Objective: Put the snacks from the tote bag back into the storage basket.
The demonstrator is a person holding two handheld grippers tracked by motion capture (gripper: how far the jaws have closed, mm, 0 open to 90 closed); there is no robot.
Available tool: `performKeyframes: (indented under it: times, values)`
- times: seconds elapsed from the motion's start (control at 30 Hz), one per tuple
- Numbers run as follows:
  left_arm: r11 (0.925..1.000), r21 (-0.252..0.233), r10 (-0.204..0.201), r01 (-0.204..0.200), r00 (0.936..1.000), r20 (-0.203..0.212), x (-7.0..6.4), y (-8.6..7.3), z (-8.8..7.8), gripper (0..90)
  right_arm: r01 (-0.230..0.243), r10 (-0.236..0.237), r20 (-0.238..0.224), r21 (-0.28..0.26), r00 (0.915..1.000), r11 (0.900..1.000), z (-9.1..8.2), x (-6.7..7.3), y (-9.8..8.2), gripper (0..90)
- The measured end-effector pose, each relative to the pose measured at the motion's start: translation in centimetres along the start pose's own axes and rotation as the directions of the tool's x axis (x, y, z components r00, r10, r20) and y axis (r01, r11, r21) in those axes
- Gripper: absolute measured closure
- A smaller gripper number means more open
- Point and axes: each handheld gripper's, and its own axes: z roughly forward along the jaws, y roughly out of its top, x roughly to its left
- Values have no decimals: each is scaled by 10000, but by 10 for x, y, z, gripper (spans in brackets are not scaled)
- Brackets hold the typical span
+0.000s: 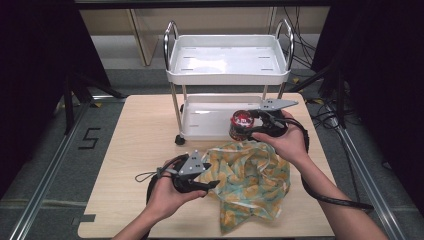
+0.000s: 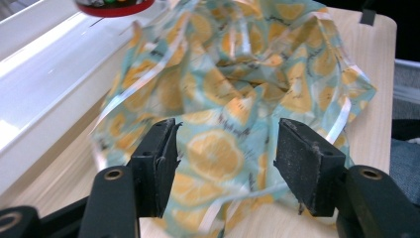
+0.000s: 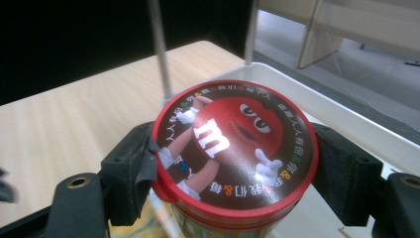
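A round candy tub (image 1: 241, 125) with a red cartoon lid (image 3: 233, 144) hangs above the far edge of a lemon-print cloth (image 1: 250, 180), close to the cart's lower tray (image 1: 207, 120). My right gripper (image 1: 250, 128) is shut on it, with its pads pressed to both sides of the lid rim (image 3: 233, 153). The cloth (image 2: 233, 99) lies crumpled on the wooden table (image 1: 140, 150). At the cloth's near left edge my left gripper (image 1: 214, 185) stands open, its jaws (image 2: 225, 144) spread above the fabric without pinching it. The tub's red edge (image 2: 114, 6) peeks in at the top of the left gripper view.
A white two-tier cart (image 1: 227, 60) with chrome handles stands at the table's far side; its lower tray rim (image 2: 44, 84) runs just beside the cloth. Bare tabletop lies to the left. Cables trail from both grippers, and dark floor surrounds the table.
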Motion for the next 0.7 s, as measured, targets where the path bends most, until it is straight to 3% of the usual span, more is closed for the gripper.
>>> performKeyframes:
  times: [0.03, 0.13, 0.17, 0.2, 0.23, 0.27, 0.33, 0.47, 0.5, 0.63, 0.7]
  values:
    - [9999, -42, -156, 156, 9999, 29, 3, -2, -3, 409, -140, 141, 196, -66, 9997, 9999, 4, 1, -1, 261]
    - [9992, -206, -355, 350, 9990, -264, 8, -8, -11, 410, 208, -204, 479, -91, 9986, 9997, 16, -6, -1, 261]
    - [9982, -296, -533, 522, 9979, -362, 9, -11, -14, 410, -156, 150, 398, 152, 9991, 9998, 19, -6, -1, 261]
    - [9984, -273, -509, 498, 9979, -406, 11, -12, -17, 410, -177, 168, 505, 168, 9986, 9997, 22, -6, -2, 261]
    - [9969, -439, -679, 660, 9968, -429, 12, -15, -19, 410, 122, -120, 675, -12, 9976, 9999, 25, -9, -2, 261]
    - [9959, -527, -765, 740, 9960, -468, 14, -18, -21, 411, -172, 173, 649, -25, 9977, 9998, 29, -7, -2, 261]
    - [9947, -538, -911, 876, 9937, -657, 16, -23, -25, 412, -315, 309, 684, 76, 9972, 9995, 35, -8, -2, 261]
    - [9924, -619, -1115, 1064, 9900, -864, 22, -32, -29, 420, -158, 139, 958, 186, 9953, 9997, 47, -13, -5, 261]
    - [9923, -652, -1107, 1053, 9902, -855, 23, -33, -30, 420, -547, 535, 1015, 89, 9934, 9985, 52, -12, -6, 260]
    - [9936, -782, -895, 817, 9907, -1026, 26, -33, -31, 420, -692, 664, 1257, 184, 9898, 9974, 62, -15, -5, 261]
    - [9932, -838, -899, 813, 9905, -1038, 26, -32, -30, 418, -436, 408, 1339, 184, 9902, 9989, 67, -20, -5, 260]
